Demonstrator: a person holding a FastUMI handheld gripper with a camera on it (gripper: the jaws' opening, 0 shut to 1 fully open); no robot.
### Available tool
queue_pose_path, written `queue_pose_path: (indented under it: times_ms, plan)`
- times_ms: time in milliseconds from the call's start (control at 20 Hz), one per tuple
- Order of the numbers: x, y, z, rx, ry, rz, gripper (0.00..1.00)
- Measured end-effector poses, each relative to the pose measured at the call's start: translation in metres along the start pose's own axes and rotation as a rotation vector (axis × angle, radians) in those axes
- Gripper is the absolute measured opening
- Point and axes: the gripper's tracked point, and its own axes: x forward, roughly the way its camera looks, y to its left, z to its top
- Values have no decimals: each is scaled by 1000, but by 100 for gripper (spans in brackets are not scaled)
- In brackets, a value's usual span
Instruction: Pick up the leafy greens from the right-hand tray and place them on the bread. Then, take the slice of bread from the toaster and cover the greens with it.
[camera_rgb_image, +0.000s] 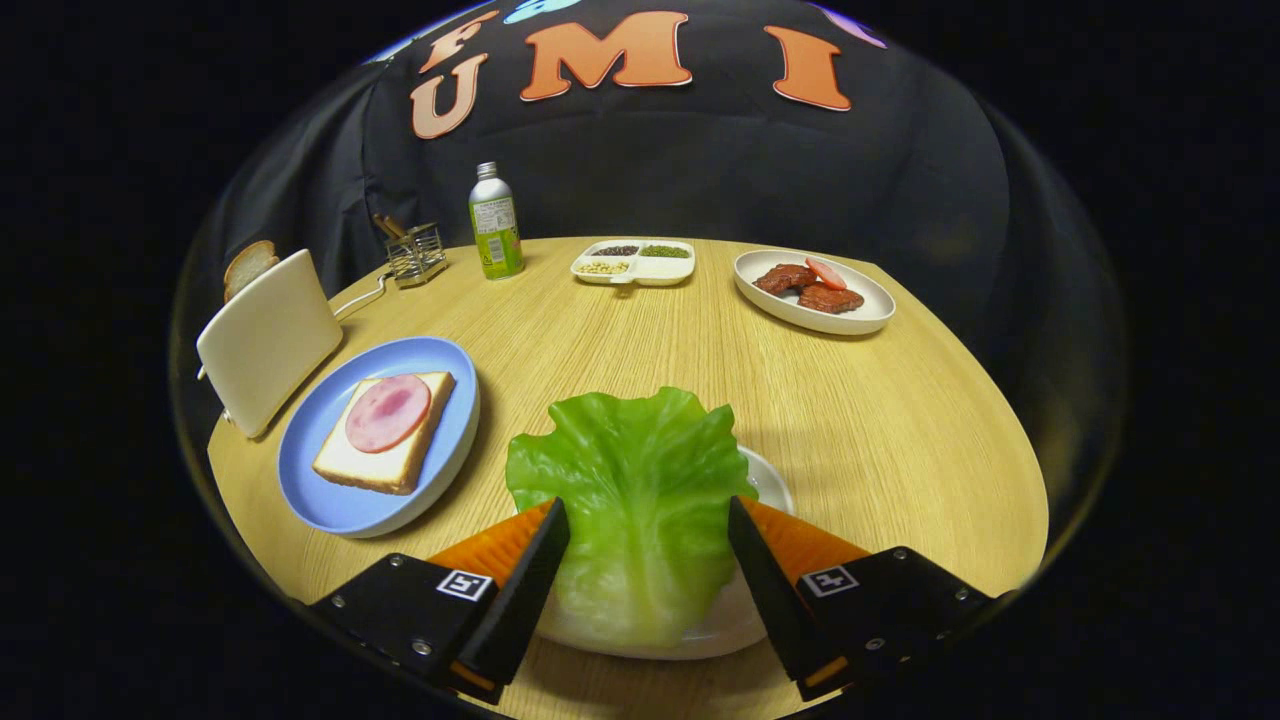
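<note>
The gripper (648, 520) shows at the bottom centre of the frame with its two fingers spread apart, one on each side of the leafy greens (640, 500). The fingers stand just beside the leaf edges; I cannot tell whether they press on it, so the grip stays uncertain. The greens lie on a white tray (765, 480), which is mostly hidden under the leaf and the fingers; only a part of its rim is seen.

Left of the fingers, a blue plate (330, 500) holds a slice of bread (385, 460) with a round pink slice of ham (388, 412) on it. Between the tray and this plate there is a strip of bare wooden table (900, 430), and a wide free area lies to the right, up to the curved table edge.

At the middle left, the toaster (268, 340) stands at the table edge, touching the blue plate's rim in this view; a second bread slice (248, 266) sticks out of it, half hidden.

In the upper part of the frame stand a wire rack (415, 252), a green bottle (495, 225), a divided dish (633, 262) with small grains that are hard to make out, and an oval plate (815, 292) with brown meat pieces.

The leaf looks glossy and wrinkled, with a pale base.
</note>
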Motion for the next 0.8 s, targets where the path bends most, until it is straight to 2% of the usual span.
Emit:
queue_pose_path:
  times_ms: [50, 150, 200, 250, 350, 500, 700, 800]
  plan:
    - [0, 2, 1, -9, 0, 7, 95]
    - [1, 6, 1, -24, 0, 21, 84]
    - [1, 8, 2, -29, -1, 24, 74]
    - [1, 10, 1, -34, 0, 26, 70]
    - [2, 12, 3, -41, 1, 26, 54]
    - [5, 10, 4, -35, 7, 10, 24]
    - [-2, 4, 19, 38, 9, -4, 8]
    - [-9, 7, 30, 65, -10, 11, 8]
